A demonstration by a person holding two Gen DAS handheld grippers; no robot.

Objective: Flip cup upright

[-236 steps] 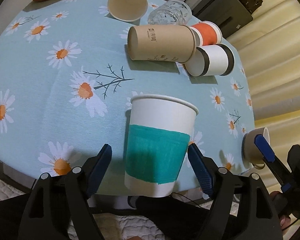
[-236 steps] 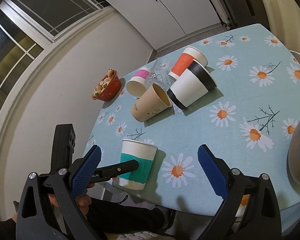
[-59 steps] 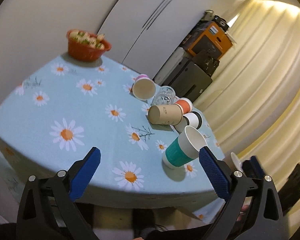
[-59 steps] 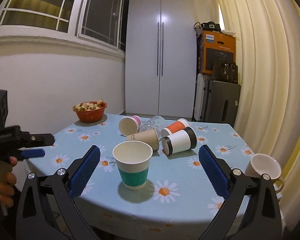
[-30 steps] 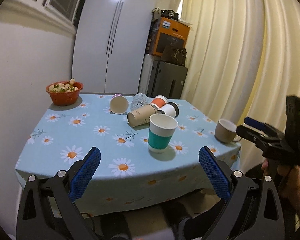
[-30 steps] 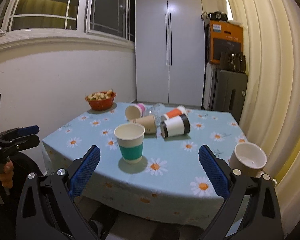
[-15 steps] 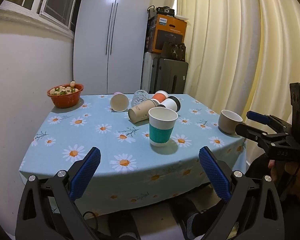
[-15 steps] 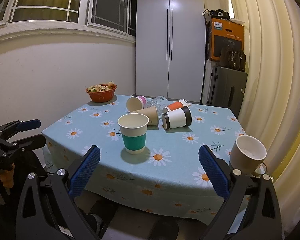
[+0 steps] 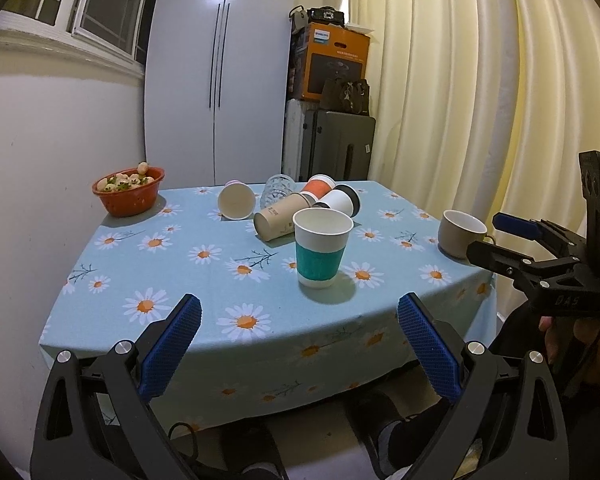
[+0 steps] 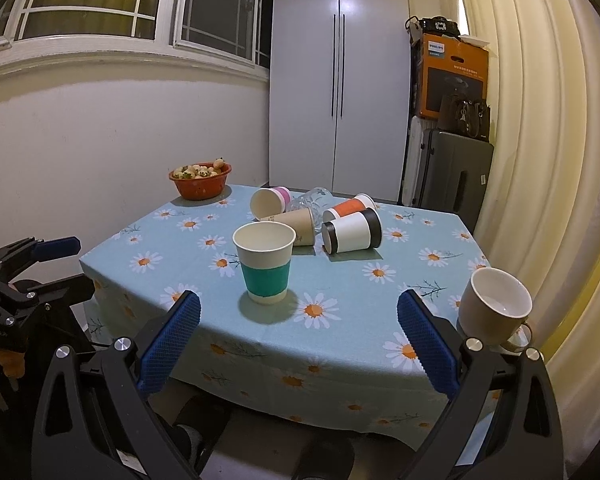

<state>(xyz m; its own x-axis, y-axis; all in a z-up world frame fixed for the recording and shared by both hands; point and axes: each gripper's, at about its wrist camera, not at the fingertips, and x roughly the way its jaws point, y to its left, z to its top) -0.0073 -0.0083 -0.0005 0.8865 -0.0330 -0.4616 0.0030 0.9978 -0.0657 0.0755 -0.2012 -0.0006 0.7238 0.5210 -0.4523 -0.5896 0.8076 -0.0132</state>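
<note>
A white paper cup with a teal band (image 9: 321, 252) stands upright near the front of the daisy tablecloth (image 9: 180, 264); it also shows in the right wrist view (image 10: 265, 267). My left gripper (image 9: 299, 350) is open and empty, held back from the table's front edge. My right gripper (image 10: 298, 346) is open and empty too, also off the table. Each gripper shows in the other's view: the right one (image 9: 516, 240) at the right, the left one (image 10: 40, 264) at the left.
Behind the teal cup lie a brown cup (image 9: 276, 222), a black-banded white cup (image 9: 338, 202), an orange cup (image 9: 320, 185), a pink cup (image 9: 237, 201) and a glass (image 9: 276, 189). A beige mug (image 9: 458, 233) stands at the right edge. A red bowl (image 9: 129, 190) sits back left.
Both grippers have drawn further back from the table and levelled out. The teal cup stands where the left gripper released it.
</note>
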